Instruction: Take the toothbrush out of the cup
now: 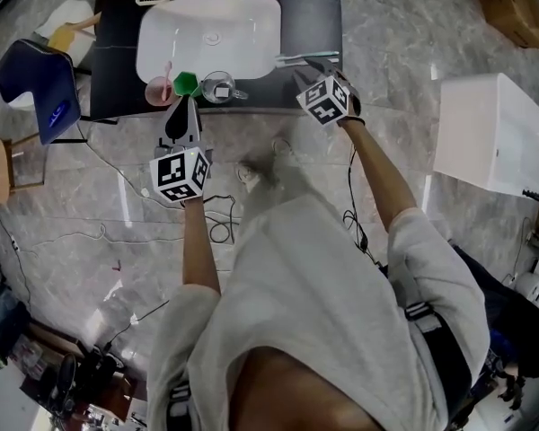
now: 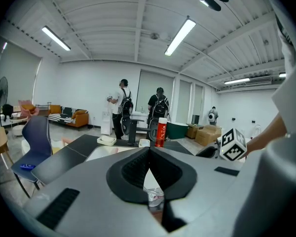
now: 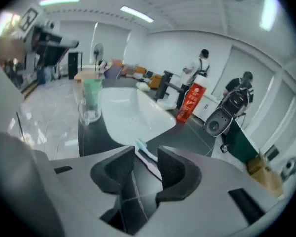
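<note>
toothbrush (image 3: 141,144) is out of any cup, lying flat on dark counter (image 1: 310,21) just right of white basin (image 1: 247,25); right gripper (image 3: 146,158) angled down over it, jaws apart, handle runs between them, pads not pressing it; left gripper (image 2: 149,154) jaws together on nothing, held near clear mug (image 1: 217,88); brush looks light, stiff plastic, thin and slick, lies low so likely to skid or roll; best pinched mid-handle across the narrow sides, clear of bristles
</note>
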### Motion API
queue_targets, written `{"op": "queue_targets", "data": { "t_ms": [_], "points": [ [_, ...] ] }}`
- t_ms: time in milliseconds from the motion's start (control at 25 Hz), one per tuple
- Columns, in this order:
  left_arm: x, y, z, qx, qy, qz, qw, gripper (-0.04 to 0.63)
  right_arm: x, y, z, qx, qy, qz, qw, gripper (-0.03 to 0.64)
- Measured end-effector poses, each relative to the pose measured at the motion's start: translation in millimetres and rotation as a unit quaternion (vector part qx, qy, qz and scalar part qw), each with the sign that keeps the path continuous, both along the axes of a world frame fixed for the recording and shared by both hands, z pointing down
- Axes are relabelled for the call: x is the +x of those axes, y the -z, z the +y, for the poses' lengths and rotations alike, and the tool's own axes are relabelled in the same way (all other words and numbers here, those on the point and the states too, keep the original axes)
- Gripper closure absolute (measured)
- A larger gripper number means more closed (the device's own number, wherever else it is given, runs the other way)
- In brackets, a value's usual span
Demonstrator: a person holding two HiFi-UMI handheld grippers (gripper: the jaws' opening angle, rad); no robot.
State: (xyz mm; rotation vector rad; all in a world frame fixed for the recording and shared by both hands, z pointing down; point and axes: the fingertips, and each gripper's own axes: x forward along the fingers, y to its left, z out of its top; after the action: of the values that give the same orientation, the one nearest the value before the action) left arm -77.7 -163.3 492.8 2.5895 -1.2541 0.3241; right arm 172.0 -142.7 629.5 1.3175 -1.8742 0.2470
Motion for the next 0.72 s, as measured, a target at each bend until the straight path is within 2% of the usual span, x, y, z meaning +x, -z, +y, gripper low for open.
{"op": "queue_targets", "data": {
  "t_ms": [80,160,280,360,440,720],
  "points": [
    [-1,1,0,0.001,0.001,0.0,1.0,0.571,-1,23,-9,0.037,-0.037,-0.081,0.995,0.448],
    [-3,2,0,0.002,0.003,0.001,1.0,0.571,-2,43,-16,0.063,-0.062,-0.155,0.984,0.436],
    [-6,3,0,0.003,0.009,0.003,1.0,0.571,-4,70,-26,0.092,-0.093,-0.269,0.954,0.412],
    [-9,5,0,0.002,0.014,0.005,0.9999,0.571,-6,81,-31,0.103,-0.108,-0.324,0.934,0.398],
    [-13,5,-1,0.002,0.02,0.006,0.9998,0.571,-9,86,-36,0.105,-0.107,-0.345,0.926,0.389],
    [-40,7,-3,0.005,0.05,0.004,0.9987,0.571,-48,90,-59,0.083,-0.053,-0.357,0.929,0.374]
  ]
}}
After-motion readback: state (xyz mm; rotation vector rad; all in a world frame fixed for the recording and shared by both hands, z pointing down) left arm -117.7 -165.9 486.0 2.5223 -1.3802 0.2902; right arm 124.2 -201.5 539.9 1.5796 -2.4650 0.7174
